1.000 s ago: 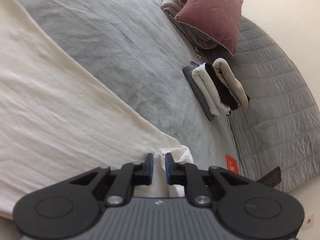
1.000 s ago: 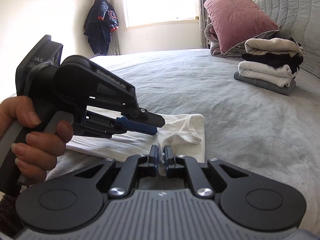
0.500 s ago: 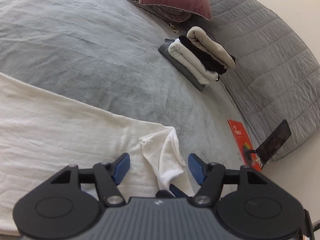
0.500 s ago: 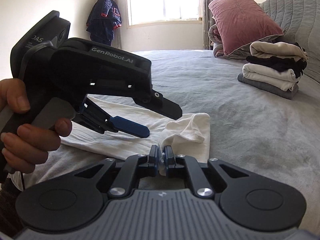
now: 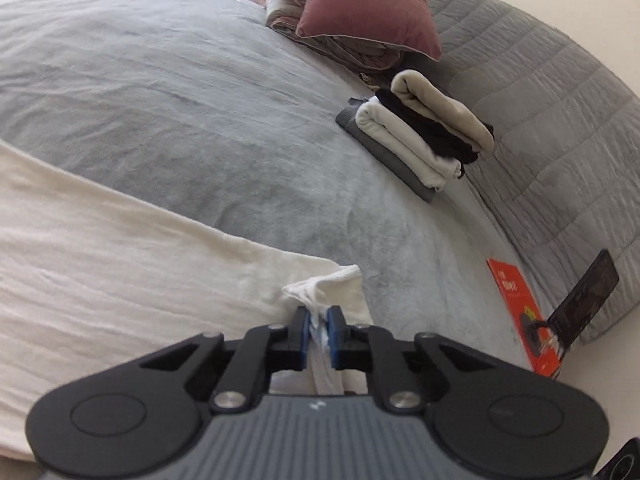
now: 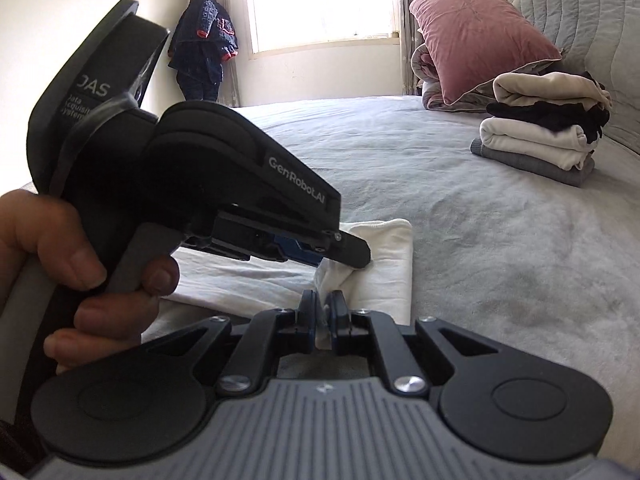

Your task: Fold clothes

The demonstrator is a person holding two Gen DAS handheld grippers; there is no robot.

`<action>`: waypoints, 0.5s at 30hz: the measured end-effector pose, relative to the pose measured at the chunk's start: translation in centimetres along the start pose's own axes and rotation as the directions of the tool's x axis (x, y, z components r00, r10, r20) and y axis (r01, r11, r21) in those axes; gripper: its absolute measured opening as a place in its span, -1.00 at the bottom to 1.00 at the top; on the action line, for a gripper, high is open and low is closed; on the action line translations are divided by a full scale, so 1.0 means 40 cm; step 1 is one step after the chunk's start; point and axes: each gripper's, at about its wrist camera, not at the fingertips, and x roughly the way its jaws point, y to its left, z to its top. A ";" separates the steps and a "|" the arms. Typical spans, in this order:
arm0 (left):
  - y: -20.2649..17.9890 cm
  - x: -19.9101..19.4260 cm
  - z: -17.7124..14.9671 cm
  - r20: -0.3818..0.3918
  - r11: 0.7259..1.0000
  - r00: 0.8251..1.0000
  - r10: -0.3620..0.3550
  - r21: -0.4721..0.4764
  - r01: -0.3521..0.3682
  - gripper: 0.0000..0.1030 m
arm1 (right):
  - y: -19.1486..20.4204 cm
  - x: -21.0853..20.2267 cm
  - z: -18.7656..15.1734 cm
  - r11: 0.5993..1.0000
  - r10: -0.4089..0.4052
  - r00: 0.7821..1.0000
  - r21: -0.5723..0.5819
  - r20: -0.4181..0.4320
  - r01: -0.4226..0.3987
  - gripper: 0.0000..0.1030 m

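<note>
A cream-white garment [image 5: 120,272] lies spread on the grey bed, its near corner bunched up. My left gripper [image 5: 319,318] has its jaws closing, and a fold of that corner is pinched between the blue pads [image 5: 305,332]. In the right wrist view the left gripper [image 6: 352,254], held by a hand [image 6: 60,260], bites the same white garment [image 6: 392,256] from the left. Just below it, my right gripper [image 6: 320,308] is shut on the garment's near edge.
A stack of folded clothes [image 5: 420,140] sits near the quilted grey headboard [image 5: 540,100], with a pink pillow [image 5: 368,4] on bedding behind it. An orange booklet [image 5: 516,300] and a phone on a stand [image 5: 588,304] lie at the bed's edge. Grey bedspread [image 5: 160,100] stretches beyond.
My left gripper opened wide, shifted along the garment's corner while rolling, and closed again on a fold of it. The right gripper kept still, holding the edge.
</note>
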 end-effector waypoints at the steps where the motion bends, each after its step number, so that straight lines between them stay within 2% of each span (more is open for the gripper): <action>1: 0.032 -0.001 -0.001 0.011 0.994 0.999 -0.038 -0.106 0.039 -0.81 | 0.001 -0.001 0.000 1.000 -0.002 1.000 0.003 0.003 0.002 -0.84; 3: 0.063 0.001 -0.008 0.022 0.977 0.997 -0.074 -0.201 0.077 -0.81 | 0.002 -0.002 0.000 1.000 -0.010 1.000 0.006 0.010 0.010 -0.84; 4: 0.065 0.000 -0.009 0.023 0.975 0.997 -0.077 -0.208 0.080 -0.81 | 0.002 -0.004 0.000 1.000 -0.017 1.000 0.005 0.016 0.017 -0.83; 6: 0.059 -0.002 -0.009 0.023 0.976 0.997 -0.073 -0.203 0.076 -0.81 | 0.003 -0.006 0.000 0.999 -0.033 0.999 0.000 0.027 0.033 -0.67; 8: 0.047 -0.002 -0.009 0.024 0.981 0.998 -0.061 -0.181 0.065 -0.81 | 0.003 -0.004 0.001 0.999 -0.048 0.998 -0.005 0.029 0.049 -0.64; 11: 0.032 -0.002 -0.006 0.031 0.990 0.999 -0.034 -0.136 0.038 -0.84 | 0.006 0.006 0.001 0.998 -0.057 0.998 -0.018 0.019 0.057 -0.44; 14: 0.015 -0.002 -0.001 0.033 0.997 0.999 0.001 -0.079 0.001 -0.88 | 0.014 0.017 0.002 0.997 -0.073 0.997 -0.041 0.001 0.073 -0.48; 15: 0.009 -0.006 0.002 0.036 0.998 0.999 0.013 -0.060 -0.011 -0.89 | 0.014 0.019 0.005 0.997 -0.072 0.997 -0.036 -0.002 0.072 -0.68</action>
